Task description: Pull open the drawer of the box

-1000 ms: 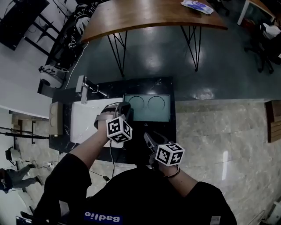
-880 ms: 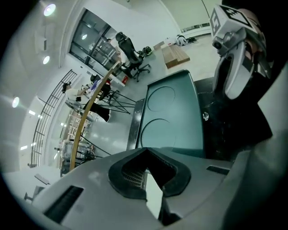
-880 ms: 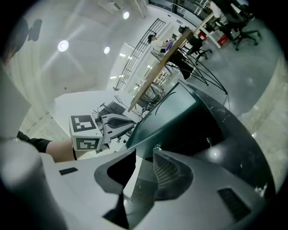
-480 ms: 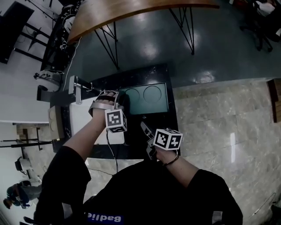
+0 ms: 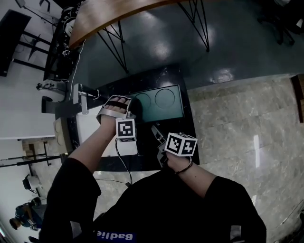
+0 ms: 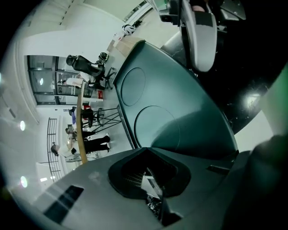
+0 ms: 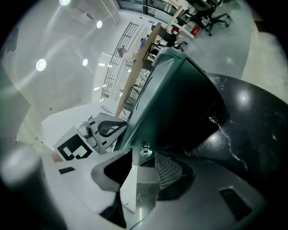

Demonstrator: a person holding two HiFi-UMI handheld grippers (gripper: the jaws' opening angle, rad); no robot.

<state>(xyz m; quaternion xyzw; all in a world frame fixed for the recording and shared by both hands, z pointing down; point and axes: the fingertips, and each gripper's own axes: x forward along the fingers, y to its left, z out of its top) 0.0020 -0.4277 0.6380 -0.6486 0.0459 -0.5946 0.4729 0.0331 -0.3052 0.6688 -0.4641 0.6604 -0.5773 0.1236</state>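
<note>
A dark green box [image 5: 159,104] with two round hollows in its lid stands on a black marbled counter [image 5: 191,142]. My left gripper [image 5: 115,108] rests against the box's left end; whether its jaws are open or shut is hidden. My right gripper [image 5: 156,136] points at the box's front face from just below. In the right gripper view a small metal knob [image 7: 145,151] on the box front [image 7: 180,99] sits just ahead of the jaws, which stand open with nothing between them. The left gripper view looks across the lid [image 6: 180,121].
A white block [image 5: 88,129] lies on the counter left of the box. A wooden table [image 5: 109,14] on thin black legs stands beyond. Pale stone floor [image 5: 237,123] lies to the right. A person [image 5: 26,222] stands at the far lower left.
My right gripper has come closer to the box's front. The left gripper has stayed at the box's left end. The head camera has tilted slightly.
</note>
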